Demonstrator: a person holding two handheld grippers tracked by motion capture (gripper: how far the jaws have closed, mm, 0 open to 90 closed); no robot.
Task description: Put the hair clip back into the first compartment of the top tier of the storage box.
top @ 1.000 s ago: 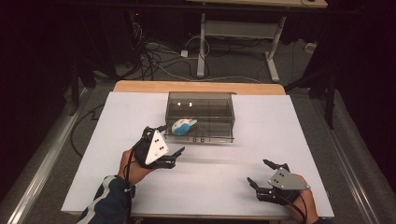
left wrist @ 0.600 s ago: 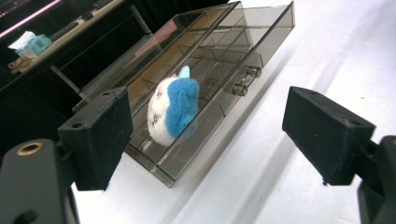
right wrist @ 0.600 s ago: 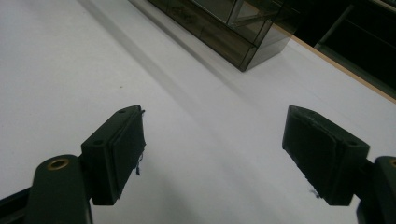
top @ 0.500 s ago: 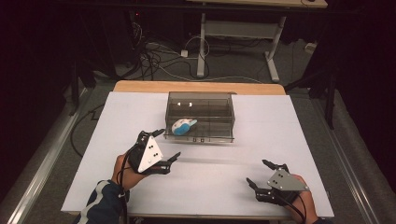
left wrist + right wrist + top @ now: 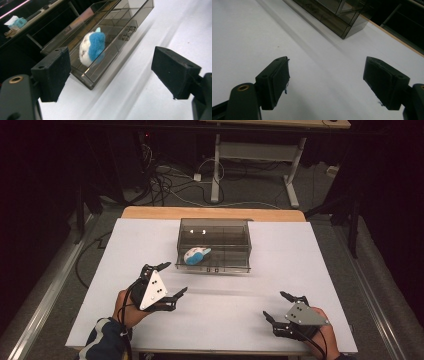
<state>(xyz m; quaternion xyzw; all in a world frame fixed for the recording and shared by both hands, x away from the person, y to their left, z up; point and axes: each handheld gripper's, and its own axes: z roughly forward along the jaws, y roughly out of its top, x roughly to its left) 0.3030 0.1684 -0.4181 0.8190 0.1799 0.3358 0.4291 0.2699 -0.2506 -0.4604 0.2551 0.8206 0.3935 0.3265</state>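
Up top, left gripper point(image 5: 169, 280) & right gripper point(image 5: 283, 306) are hovering w/ jaws wide, empty. Blue-white plush point(image 5: 196, 254) is lying inside smoked box point(image 5: 235, 262), front-left; left gripper view is showing its face.

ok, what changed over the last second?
The left gripper drew back from the clear box, toward the person and down to the table's near side, jaws open and empty; nothing was gripped or released. The blue-and-white plush toy stayed in the box's front left part. The right gripper stayed open by the near right edge of the table.
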